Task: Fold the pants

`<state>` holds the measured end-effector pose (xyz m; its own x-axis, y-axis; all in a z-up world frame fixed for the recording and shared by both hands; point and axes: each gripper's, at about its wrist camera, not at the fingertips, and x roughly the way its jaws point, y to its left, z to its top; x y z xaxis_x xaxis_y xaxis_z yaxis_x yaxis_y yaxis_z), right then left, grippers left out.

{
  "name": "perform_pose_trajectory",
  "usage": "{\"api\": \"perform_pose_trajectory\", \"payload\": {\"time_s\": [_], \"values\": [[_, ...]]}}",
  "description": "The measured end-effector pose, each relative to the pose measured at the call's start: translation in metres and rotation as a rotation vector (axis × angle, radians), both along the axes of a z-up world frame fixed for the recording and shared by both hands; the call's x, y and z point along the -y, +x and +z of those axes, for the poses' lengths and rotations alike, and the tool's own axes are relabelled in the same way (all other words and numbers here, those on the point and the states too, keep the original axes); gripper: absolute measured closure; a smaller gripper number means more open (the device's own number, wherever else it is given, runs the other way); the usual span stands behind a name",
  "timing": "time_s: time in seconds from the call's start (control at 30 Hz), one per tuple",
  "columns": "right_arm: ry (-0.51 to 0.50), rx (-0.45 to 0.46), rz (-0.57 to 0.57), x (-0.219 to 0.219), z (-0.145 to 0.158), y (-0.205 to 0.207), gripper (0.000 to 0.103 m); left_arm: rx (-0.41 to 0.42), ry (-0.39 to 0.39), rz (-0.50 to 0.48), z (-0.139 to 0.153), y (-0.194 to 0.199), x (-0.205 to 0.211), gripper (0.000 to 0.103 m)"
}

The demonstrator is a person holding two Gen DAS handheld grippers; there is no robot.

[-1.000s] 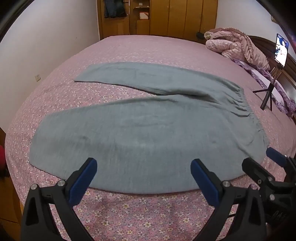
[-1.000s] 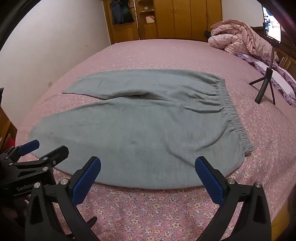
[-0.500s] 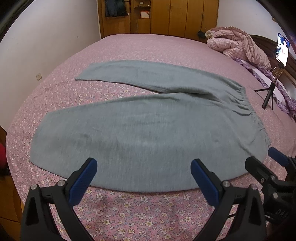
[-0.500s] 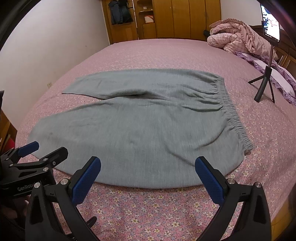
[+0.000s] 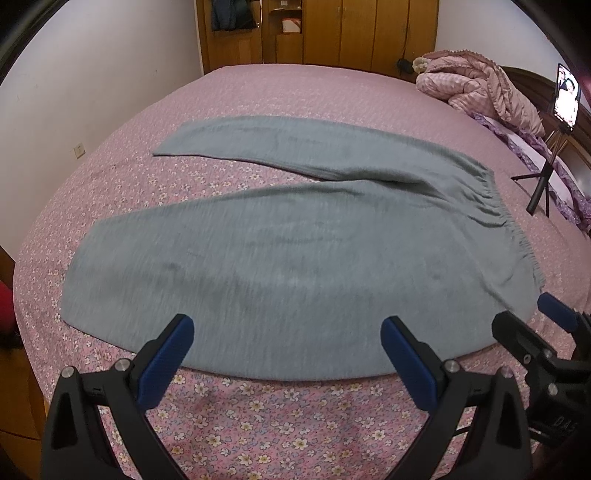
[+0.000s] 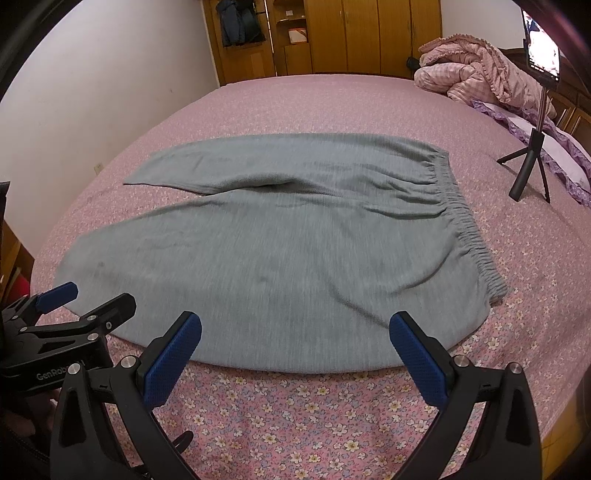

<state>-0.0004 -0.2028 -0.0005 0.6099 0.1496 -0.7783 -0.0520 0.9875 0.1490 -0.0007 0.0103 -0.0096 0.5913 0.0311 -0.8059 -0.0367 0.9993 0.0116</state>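
Note:
Grey pants lie flat on the pink floral bed, legs spread in a V to the left, elastic waistband to the right. My left gripper is open and empty, hovering just short of the near leg's front edge. My right gripper is open and empty, also at the front edge, nearer the waistband. The pants show in the right wrist view too. Each gripper shows in the other's view, the right one at the right, the left one at the left.
A phone on a black tripod stands on the bed to the right of the waistband. A pink quilt is heaped at the far right by the headboard. Wooden wardrobes line the far wall. A white wall is left.
Both grippers have drawn back and risen slightly, so the pants sit a little farther off. The pants have not moved. Both grippers stay open.

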Motion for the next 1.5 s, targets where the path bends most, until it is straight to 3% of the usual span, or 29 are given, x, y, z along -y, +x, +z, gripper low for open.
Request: {"api": "perform_pose_trajectory", "payload": {"time_s": [1.5], "values": [[-0.004, -0.018, 0.004, -0.001, -0.0028, 0.0025, 0.0, -0.021, 0.007, 0.003, -0.0056, 0.0042, -0.0042, 0.0]]}}
